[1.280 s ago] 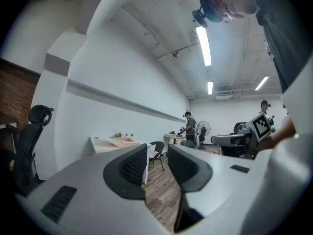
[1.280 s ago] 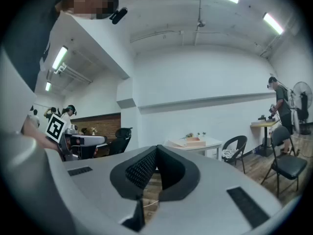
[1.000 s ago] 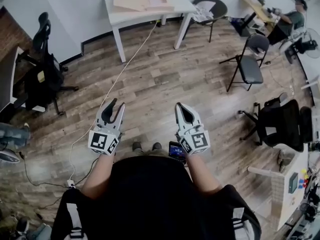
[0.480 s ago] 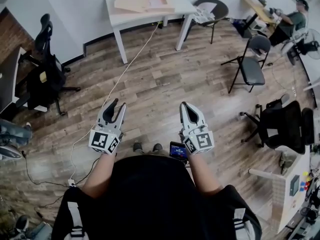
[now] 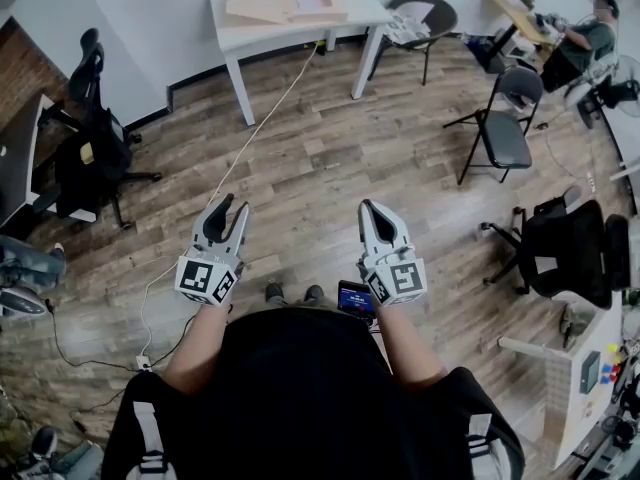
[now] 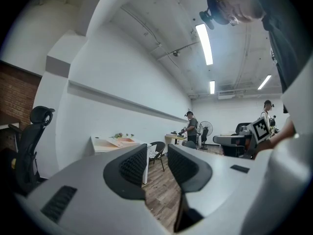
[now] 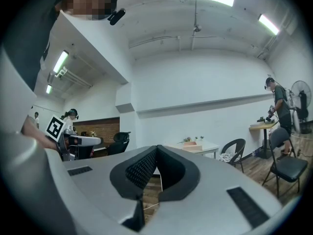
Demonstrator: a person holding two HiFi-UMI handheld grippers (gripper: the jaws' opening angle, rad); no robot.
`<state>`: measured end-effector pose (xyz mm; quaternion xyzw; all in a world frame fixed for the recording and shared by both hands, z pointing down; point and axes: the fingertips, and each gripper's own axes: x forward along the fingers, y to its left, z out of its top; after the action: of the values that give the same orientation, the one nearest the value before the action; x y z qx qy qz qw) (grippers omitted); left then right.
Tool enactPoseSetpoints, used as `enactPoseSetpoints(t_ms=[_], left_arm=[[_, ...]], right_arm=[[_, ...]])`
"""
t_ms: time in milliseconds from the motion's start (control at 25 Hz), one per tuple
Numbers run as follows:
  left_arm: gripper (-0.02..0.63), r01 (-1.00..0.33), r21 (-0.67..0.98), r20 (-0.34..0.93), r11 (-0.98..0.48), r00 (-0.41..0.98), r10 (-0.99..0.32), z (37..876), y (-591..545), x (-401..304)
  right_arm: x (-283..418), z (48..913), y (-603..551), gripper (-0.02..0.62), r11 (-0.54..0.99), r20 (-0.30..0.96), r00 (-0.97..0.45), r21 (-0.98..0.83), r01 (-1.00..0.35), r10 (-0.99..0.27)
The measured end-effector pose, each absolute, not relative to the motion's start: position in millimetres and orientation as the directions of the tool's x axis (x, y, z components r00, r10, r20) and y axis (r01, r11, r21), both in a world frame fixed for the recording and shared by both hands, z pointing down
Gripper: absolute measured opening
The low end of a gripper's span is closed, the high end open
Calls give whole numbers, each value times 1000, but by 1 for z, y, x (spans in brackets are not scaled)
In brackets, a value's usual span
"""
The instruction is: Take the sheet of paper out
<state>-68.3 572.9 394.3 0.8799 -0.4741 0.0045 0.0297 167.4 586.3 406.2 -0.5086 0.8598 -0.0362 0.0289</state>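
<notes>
The left tool [image 5: 232,206] is held at waist height, well short of the white worktop [image 5: 250,33] and pointing toward it. Its jaws stand a little apart with nothing between them; through the gap its own view shows only wooden floor [image 5: 330,158]. A pale cable [image 5: 250,138] runs over that floor from the worktop's near edge back toward the person's left side.

The worktop stands against the far wall, straight ahead and roughly midway between the two tools. On it lie flat tan pieces [image 5: 285,1], one with a pinkish face. No single sheet of paper can be picked out at this range, but it is most likely among or inside those pieces, so the task's thing lies forward of both tools with open floor between.

The right tool [image 5: 368,208] is level with the left one and just as far from the worktop. Its jaws are closed tip to tip on nothing.

Neither arm is clearly nearer. The coming move looks like a walk up to the worktop, not a reach, and the right tool's jaws must part before any grasp.
</notes>
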Motion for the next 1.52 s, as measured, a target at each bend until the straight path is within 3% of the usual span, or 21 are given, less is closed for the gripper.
enactPoseSetpoints(t_ms=[880,1280,1520], left_arm=[[117,-847,52,86,-530,532,-842,417,567,-24],[117,-844,142,32,-517,526,-850,424,464,-22],[117,-838,110,45,-535,542,-839,427,364,-19]], right_arm=[[217,442,579,12,475,21,-486,-173,-863,-874],[221,453,478,11,479,45,-490,-152,-864,-870],[219,434,384,11,487,36,-493,-107,-867,-869]])
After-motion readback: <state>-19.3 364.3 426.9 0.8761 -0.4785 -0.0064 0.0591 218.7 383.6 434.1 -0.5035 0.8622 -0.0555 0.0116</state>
